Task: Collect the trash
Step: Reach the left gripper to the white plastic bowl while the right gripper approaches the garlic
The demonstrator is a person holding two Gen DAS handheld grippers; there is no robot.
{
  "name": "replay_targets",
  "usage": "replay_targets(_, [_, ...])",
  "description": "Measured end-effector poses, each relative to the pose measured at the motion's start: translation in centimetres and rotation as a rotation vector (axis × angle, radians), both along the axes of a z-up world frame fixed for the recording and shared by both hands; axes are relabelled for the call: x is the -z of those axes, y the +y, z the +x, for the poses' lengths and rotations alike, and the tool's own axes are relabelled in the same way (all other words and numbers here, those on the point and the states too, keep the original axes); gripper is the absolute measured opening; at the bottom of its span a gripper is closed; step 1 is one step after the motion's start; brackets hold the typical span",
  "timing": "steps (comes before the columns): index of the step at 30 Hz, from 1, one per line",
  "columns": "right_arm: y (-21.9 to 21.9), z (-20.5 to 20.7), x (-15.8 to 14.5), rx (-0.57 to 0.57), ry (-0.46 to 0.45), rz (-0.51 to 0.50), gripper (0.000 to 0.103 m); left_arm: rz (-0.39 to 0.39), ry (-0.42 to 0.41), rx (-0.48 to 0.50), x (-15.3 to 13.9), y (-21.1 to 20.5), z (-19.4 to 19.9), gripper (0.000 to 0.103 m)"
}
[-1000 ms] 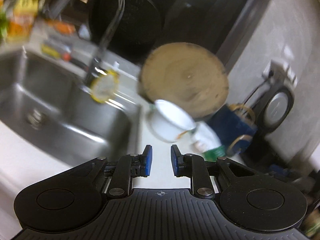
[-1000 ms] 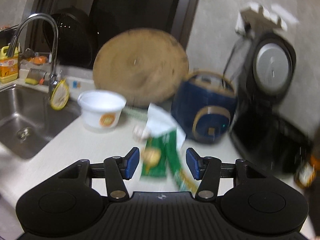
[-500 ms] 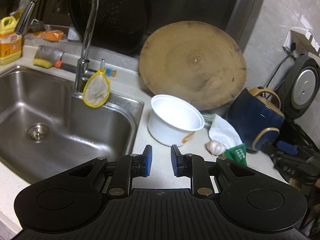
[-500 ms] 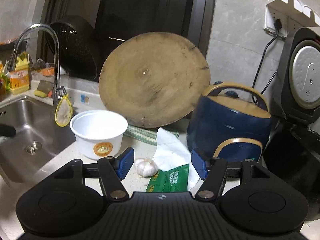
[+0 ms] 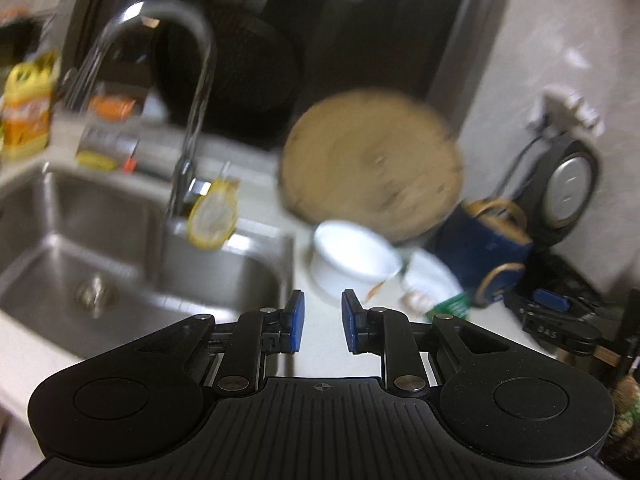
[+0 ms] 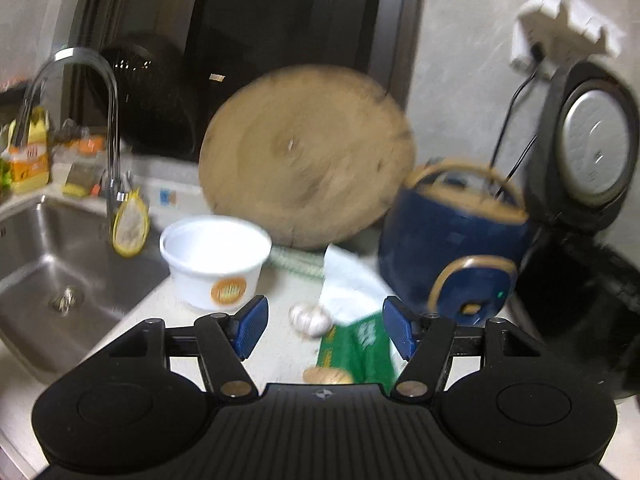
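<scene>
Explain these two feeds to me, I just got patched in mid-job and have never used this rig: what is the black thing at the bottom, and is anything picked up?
Each picture comes from a camera on a hand-held two-finger gripper, looking forward along its blue-padded fingers. The black shape at the bottom is the tool itself. The left gripper has a narrow gap with nothing in it. The right gripper stands wider, also empty. On the counter beside the sink are a white bowl, a garlic bulb, a green packet and white tissue. Behind them leans a round wooden board.
</scene>
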State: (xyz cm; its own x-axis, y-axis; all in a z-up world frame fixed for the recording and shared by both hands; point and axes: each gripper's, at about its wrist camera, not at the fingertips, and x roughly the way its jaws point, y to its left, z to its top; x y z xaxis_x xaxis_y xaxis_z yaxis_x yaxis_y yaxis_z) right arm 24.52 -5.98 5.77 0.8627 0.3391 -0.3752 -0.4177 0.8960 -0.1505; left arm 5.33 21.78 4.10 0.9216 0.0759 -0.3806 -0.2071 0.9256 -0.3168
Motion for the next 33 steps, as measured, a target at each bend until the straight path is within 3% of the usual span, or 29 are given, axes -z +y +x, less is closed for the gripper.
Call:
replay_targets(4, [-0.4, -1.7, -2.9, 0.063, -0.072, 0.026, 0.071, 0.039, -0.077, 0.050, -3.0, 1.2, -1.0, 0.023])
replay_targets(8, [0.0, -1.8, -3.9, 0.064, -0.010, 0.007, 0.071, -0.006, -0.091, 0.126, -4.5, 1.7, 0.1, 0.023])
replay_targets(10, [0.3, -1.4, -4.0, 0.041, 0.034, -0.020, 0.071, -0.002, -0.081, 0.146, -4.8, 1.4, 1.7, 0.023])
replay_targets(13, [-0.1, -0.2, -5.0, 0.014, 0.017, -0.026, 0.071, 0.010, -0.079, 0.155, -5.6, 0.7, 4.7, 0.023])
replay_targets(17, [-2.0, 4.0, -8.1, 0.029, -0.054, 0.050, 0.071, 0.006, -0.098, 0.177, -7.9, -0.4, 9.8, 0.023])
replay_targets(19, [-2.9, 6.7, -9.1, 0.018, -0.052, 0.086, 0.078, 0.005, -0.066, 0.165, -7.9, -0.7, 13.4, 0.023])
replay_targets(22, [-3.0, 10.8, -8.3, -0.009, 0.004, 0.074, 0.080, 0.021, 0.104, 0.110, -4.7, -1.1, 20.0, 0.023])
replay_targets(26, [-2.1, 14.7, -3.5, -0.082, 0.134, 0.021, 0.080, -0.006, 0.314, 0.004, 2.1, -1.0, 26.5, 0.023])
replay_targets(28, [-2.1, 15.9, -0.9, -0.093, 0.199, 0.013, 0.080, -0.021, 0.366, -0.046, 4.4, -0.7, 28.2, 0.023])
replay_targets(33, [-2.9, 16.8, 3.9, -0.096, 0.284, -0.019, 0.080, 0.058, 0.435, -0.156, 6.9, -0.2, 31.1, 0.024])
